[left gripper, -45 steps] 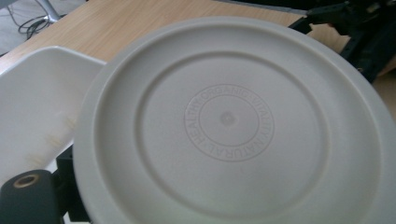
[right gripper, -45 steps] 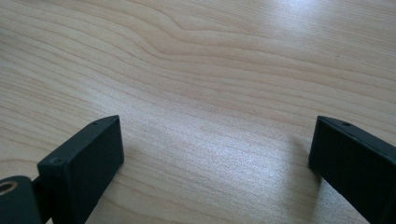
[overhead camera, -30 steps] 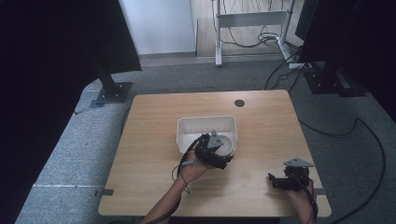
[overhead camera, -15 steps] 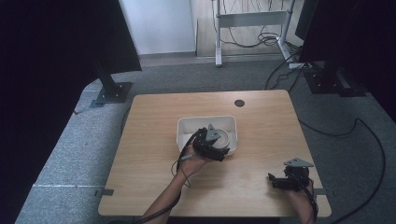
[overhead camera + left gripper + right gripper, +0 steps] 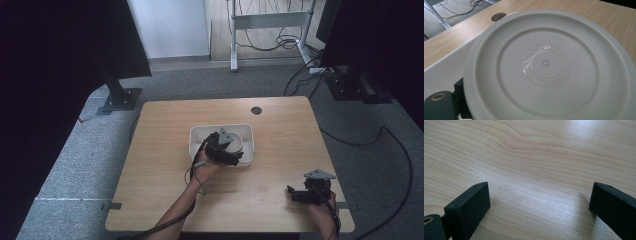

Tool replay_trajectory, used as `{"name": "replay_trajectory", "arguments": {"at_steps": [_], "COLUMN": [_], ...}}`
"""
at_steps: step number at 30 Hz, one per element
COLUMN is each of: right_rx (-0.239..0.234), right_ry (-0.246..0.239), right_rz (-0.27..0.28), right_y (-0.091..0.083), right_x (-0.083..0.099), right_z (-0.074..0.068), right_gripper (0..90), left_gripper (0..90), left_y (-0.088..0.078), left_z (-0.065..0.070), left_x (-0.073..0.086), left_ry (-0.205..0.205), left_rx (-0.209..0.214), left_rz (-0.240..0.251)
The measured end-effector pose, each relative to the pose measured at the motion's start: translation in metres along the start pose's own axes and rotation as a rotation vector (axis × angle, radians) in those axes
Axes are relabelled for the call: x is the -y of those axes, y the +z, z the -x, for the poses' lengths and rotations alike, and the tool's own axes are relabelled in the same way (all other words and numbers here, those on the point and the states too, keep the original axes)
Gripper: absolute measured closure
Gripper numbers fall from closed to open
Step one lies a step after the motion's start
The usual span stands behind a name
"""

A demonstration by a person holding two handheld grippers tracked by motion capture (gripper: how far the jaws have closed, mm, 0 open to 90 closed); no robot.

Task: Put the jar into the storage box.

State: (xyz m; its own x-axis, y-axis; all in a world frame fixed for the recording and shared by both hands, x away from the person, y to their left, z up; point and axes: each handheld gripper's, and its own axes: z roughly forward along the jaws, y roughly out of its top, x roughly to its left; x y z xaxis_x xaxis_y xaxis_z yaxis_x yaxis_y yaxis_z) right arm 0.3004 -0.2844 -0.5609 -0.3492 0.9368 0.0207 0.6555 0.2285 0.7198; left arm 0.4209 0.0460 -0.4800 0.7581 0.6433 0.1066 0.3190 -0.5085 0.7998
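The left gripper (image 5: 234,150) is over the near side of the white, box-shaped plastic tub (image 5: 199,135), which sits in the middle of the light wooden table (image 5: 165,125). It grips a round, white plastic plate (image 5: 546,67) by its edge. In the left gripper view the plate stands very close, tipped up, with the tub's wall behind it. Far to the right, near the table's near edge, the right gripper (image 5: 296,194) rests low with its jaws wide apart, holding nothing.
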Motion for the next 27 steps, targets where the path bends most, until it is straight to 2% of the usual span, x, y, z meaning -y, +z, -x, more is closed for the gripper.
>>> {"name": "replay_trajectory", "arguments": {"at_steps": [15, 22, 27], "right_rx": [0.000, 0.000, 0.000], "right_ry": [0.000, 0.000, 0.000], "right_rz": [0.000, 0.000, 0.000], "right_y": [0.000, 0.000, 0.000], "right_x": [0.000, 0.000, 0.000], "right_z": [0.000, 0.000, 0.000], "right_gripper": [2.8, 2.8, 2.8], "left_gripper": [9.8, 9.8, 9.8], "left_y": [0.025, 0.033, 0.034], "left_z": [0.000, -0.001, 0.000], "left_x": [0.012, 0.017, 0.017], "left_ry": [-0.041, -0.065, -0.068], "left_rx": [-0.052, -0.058, -0.064], "left_rz": [-0.019, -0.043, -0.042]}}
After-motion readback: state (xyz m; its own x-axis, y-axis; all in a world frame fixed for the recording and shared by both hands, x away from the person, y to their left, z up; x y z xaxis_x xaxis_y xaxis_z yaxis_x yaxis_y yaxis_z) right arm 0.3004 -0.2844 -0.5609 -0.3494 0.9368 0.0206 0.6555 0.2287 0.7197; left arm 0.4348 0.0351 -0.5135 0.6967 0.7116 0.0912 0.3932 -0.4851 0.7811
